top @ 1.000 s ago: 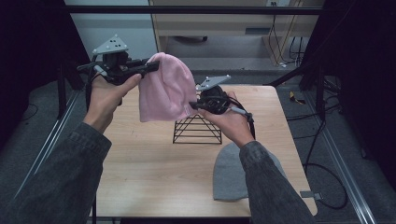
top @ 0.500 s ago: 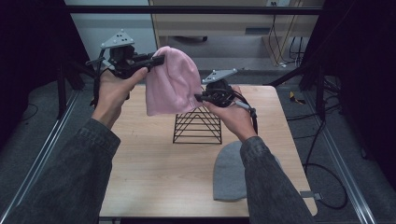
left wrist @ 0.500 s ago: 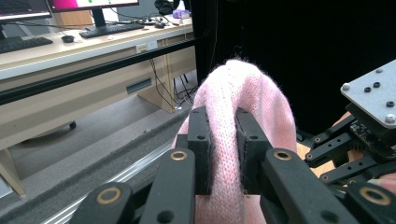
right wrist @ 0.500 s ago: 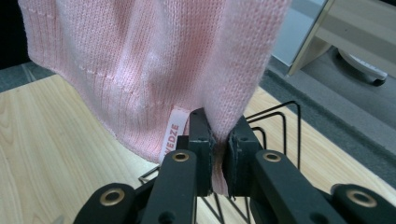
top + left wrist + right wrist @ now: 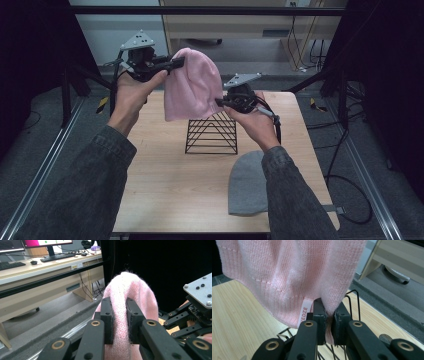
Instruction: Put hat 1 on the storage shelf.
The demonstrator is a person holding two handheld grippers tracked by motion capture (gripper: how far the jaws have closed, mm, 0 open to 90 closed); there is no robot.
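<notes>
1. You hold the pink knit beanie (image 5: 192, 82) in the air above the far half of the table (image 5: 165, 190), stretched between both grippers.
2. Your left gripper (image 5: 172, 62) is clamped on the beanie's upper left edge; in the left gripper view the jaws pinch a thick fold of knit (image 5: 120, 315).
3. Your right gripper (image 5: 220, 102) is closed almost tight on the lower right hem, close beside the white brand tag (image 5: 304, 312).
4. Step in hand, as I read it: carrying the beanie over the black wire rack (image 5: 212, 134) to drape it on.
5. Next move likely calls for centring the beanie's opening over the rack's peak, then lowering both hands evenly.
6. Hem hangs just above the rack's far top; I can't tell if they touch.
7. Watch for knit snagging on the wires (image 5: 352, 298) near your right jaws.
8. Grey beanie (image 5: 247, 182) lies flat near the table's near right corner, under your right sleeve (image 5: 295, 200), well apart from the rack, not in the way.
</notes>
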